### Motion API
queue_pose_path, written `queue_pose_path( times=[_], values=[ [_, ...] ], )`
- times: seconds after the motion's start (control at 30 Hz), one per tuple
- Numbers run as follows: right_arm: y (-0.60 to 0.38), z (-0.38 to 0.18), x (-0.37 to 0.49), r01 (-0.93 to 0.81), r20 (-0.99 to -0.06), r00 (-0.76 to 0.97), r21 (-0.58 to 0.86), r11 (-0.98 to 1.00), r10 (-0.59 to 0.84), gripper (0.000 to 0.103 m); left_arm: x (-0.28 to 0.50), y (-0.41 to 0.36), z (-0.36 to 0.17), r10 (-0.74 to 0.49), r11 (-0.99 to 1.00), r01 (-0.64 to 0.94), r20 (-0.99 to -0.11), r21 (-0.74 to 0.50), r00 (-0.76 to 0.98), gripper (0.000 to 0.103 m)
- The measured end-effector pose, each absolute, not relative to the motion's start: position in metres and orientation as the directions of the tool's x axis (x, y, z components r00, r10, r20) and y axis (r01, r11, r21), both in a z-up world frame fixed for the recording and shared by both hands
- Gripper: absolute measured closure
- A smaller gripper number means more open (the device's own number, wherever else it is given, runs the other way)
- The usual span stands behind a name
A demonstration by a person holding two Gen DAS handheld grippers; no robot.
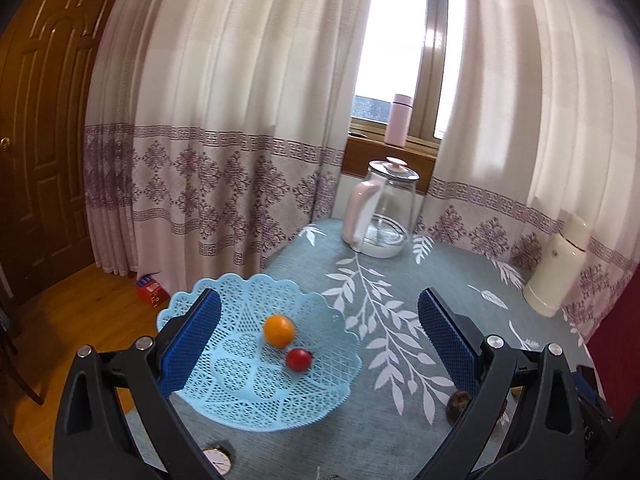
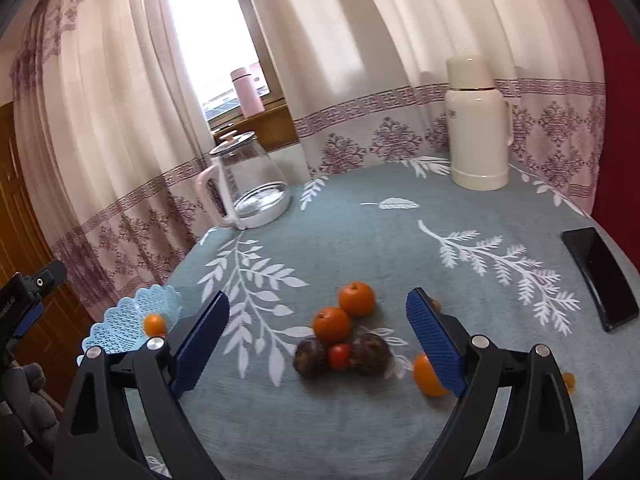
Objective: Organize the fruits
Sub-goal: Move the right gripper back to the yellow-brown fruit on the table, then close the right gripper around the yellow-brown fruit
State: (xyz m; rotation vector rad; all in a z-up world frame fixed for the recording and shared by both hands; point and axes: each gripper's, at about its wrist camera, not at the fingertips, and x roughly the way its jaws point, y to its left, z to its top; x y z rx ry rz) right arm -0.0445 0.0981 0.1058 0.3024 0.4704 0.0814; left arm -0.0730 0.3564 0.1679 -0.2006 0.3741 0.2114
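Blue-padded right gripper [image 2: 318, 338]: spread wide, empty, over the loose fruit pile [image 2: 342, 340] on the tablecloth [image 2: 400, 248]. Left gripper [image 1: 320, 338]: likewise spread, above the blue basket [image 1: 256, 380] holding one orange [image 1: 279, 331] and one tomato [image 1: 298, 359]. Risk: round, touching fruits; a nudge probably rolls neighbours toward the table edge.

Daylight blows out the window [image 1: 394, 28], curtains [image 1: 240, 80] glow, heavy fisheye bending and dark vignette at edges, slight softness.
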Motion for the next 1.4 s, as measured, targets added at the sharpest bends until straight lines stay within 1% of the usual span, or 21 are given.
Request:
queue_pose_path(
  times=[0.23,0.37,0.6,0.83,1.07,1.13,1.2,1.4],
  values=[
    [0.069,0.096,-0.051,0.061,-0.457,0.885,0.305,0.950,0.090,0.013,-0.067,0.338,0.160,0.115,0.970,-0.191,-0.409,-0.148,0.905,0.003],
    [0.047,0.089,-0.057,0.109,-0.475,0.879,0.281,0.954,0.040,0.013,-0.065,0.326,0.156,0.100,0.977,-0.168,-0.417,-0.129,0.903,0.003],
    [0.007,0.071,-0.074,0.201,-0.535,0.844,0.237,0.951,-0.045,0.013,-0.062,0.312,0.150,0.084,0.985,-0.139,-0.433,-0.097,0.898,0.003],
    [-0.018,0.055,-0.089,0.243,-0.588,0.805,0.210,0.947,-0.077,0.013,-0.062,0.300,0.145,0.074,0.990,-0.118,-0.444,-0.072,0.893,0.003],
    [-0.027,0.036,-0.097,0.247,-0.637,0.766,0.178,0.952,-0.079,0.014,-0.059,0.287,0.140,0.061,0.995,-0.088,-0.455,-0.037,0.888,0.003],
    [-0.028,0.031,-0.098,0.242,-0.648,0.757,0.168,0.956,-0.078,0.016,-0.059,0.283,0.138,0.055,0.996,-0.078,-0.459,-0.031,0.887,0.003],
    [-0.030,0.028,-0.098,0.237,-0.657,0.750,0.163,0.958,-0.074,0.025,-0.058,0.279,0.136,0.048,0.997,-0.069,-0.464,-0.027,0.885,0.003],
    [-0.038,0.020,-0.091,0.236,-0.684,0.728,0.197,0.952,-0.039,0.040,-0.055,0.271,0.132,0.035,0.999,-0.043,-0.477,-0.005,0.878,0.003]
  ],
)
